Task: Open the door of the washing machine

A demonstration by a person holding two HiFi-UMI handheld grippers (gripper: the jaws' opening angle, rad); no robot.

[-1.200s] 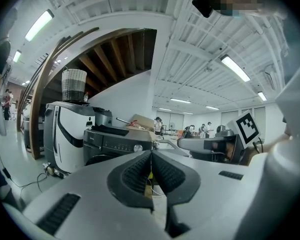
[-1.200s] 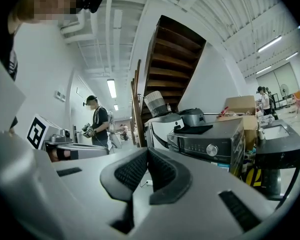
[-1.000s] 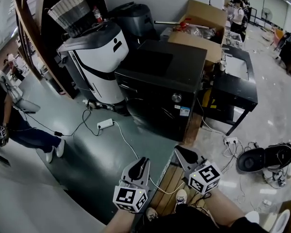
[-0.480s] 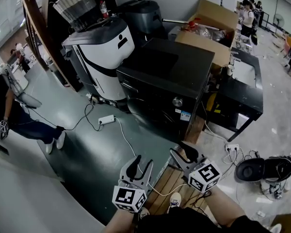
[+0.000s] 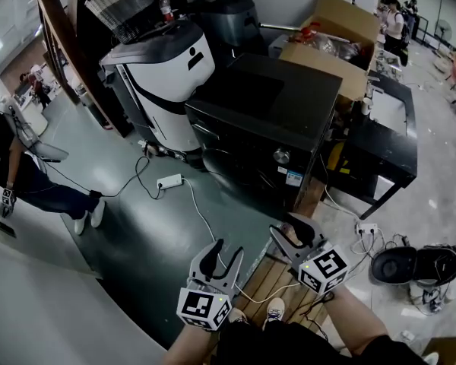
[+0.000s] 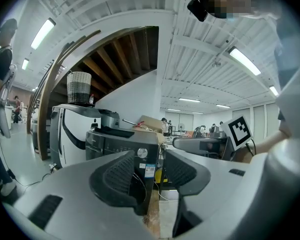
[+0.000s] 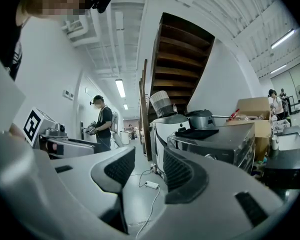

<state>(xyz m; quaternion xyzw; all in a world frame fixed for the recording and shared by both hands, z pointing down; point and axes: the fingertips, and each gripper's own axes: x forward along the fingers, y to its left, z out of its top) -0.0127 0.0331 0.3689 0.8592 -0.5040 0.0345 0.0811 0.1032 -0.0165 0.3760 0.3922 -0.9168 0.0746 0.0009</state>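
Jaws opening on nothing, the left gripper point(image 5: 222, 255) and right gripper point(image 5: 291, 230) point across the floor point(image 5: 156, 238) toward the black washing machine point(image 5: 247, 158), which stands ahead and well apart, its knobbed front facing them and the right gripper nearer to it.

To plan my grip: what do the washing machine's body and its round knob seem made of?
Washing machine: probably dark painted metal, semi-gloss; its flat top reflects light softly. Knob: chrome-look metal or plated plastic; it shines silvery on the black front.
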